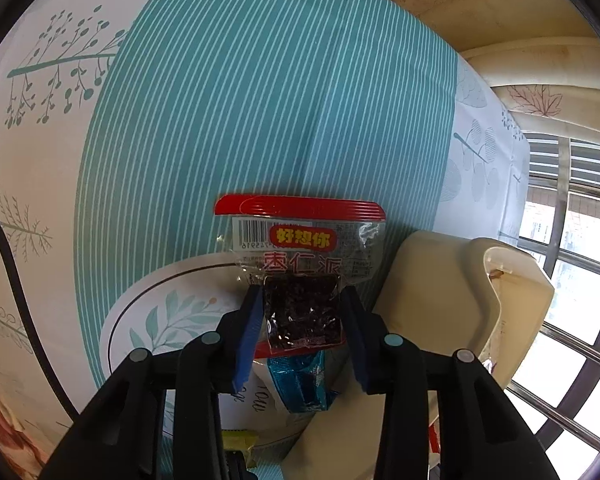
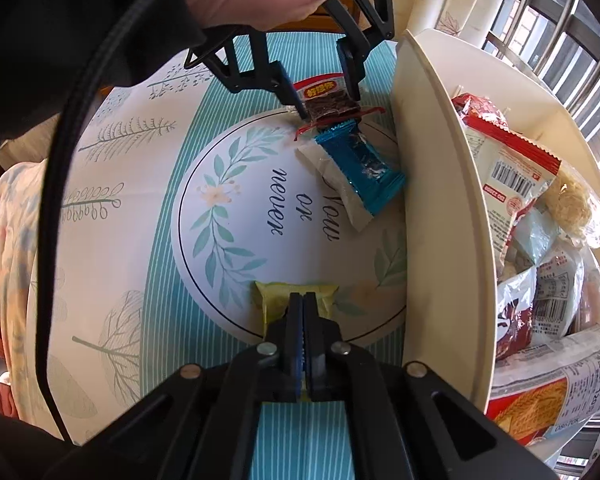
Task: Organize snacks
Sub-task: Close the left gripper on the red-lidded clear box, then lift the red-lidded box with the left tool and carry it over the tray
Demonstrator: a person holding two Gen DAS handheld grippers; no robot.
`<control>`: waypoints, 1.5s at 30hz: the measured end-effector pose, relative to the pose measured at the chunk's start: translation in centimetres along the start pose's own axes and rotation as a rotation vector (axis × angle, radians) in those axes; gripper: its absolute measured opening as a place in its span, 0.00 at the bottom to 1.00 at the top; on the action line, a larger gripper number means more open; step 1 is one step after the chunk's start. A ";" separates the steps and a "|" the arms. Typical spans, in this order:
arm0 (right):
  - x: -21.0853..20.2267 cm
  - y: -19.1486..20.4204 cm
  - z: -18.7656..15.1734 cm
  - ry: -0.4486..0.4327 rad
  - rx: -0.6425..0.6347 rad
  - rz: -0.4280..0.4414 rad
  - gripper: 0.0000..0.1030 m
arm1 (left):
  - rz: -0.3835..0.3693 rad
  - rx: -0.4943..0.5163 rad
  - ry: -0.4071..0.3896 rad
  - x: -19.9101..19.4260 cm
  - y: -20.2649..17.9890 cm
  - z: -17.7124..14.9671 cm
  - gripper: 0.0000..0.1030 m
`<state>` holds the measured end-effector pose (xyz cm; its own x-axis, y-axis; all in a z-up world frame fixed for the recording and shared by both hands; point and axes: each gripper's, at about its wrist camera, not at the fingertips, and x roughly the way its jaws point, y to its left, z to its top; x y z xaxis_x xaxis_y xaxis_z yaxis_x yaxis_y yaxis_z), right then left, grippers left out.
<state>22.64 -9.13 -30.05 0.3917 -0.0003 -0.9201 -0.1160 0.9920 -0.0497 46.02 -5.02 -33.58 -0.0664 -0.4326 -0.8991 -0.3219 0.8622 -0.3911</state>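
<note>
The left tongs [image 1: 302, 312] clench a red-topped snack packet [image 1: 300, 240]. The right tongs [image 2: 303, 312] pinch a yellow packet [image 2: 272, 300] near the table's [image 2: 228, 128] cream bin [image 2: 440, 200].

We have two wrist fisheyes, both pitched steeply down at the worktop [image 1: 260, 100], very close. The left view looks along its fingers over the red-topped snack packet [image 1: 300, 240]. The right view faces the opposite way, seeing the left hand-held gripper [image 2: 324, 96] head-on. Both share that packet, the blue wrapper [image 2: 364, 168] and the cream bin [image 2: 440, 200].
</note>
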 end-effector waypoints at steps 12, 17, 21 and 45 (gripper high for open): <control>-0.2 -0.3 0.0 0.043 0.035 0.037 0.00 | -0.030 -0.033 0.006 -1.8 2.9 -0.6 0.36; -0.7 -0.2 0.0 0.044 0.044 0.068 0.00 | -0.042 -0.036 -0.019 -3.7 3.9 -1.2 0.36; -1.6 0.2 0.0 0.032 0.039 0.087 0.00 | -0.050 -0.031 -0.050 -5.5 4.6 -1.9 0.36; -11.2 2.4 -0.6 -0.194 0.138 0.124 0.00 | -0.161 0.225 -0.320 -19.8 5.8 -10.6 0.36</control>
<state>17.47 -6.80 -20.11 0.5511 0.1335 -0.8237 -0.0540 0.9908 0.1244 35.48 5.77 -15.99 0.2758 -0.4936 -0.8248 -0.0878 0.8415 -0.5330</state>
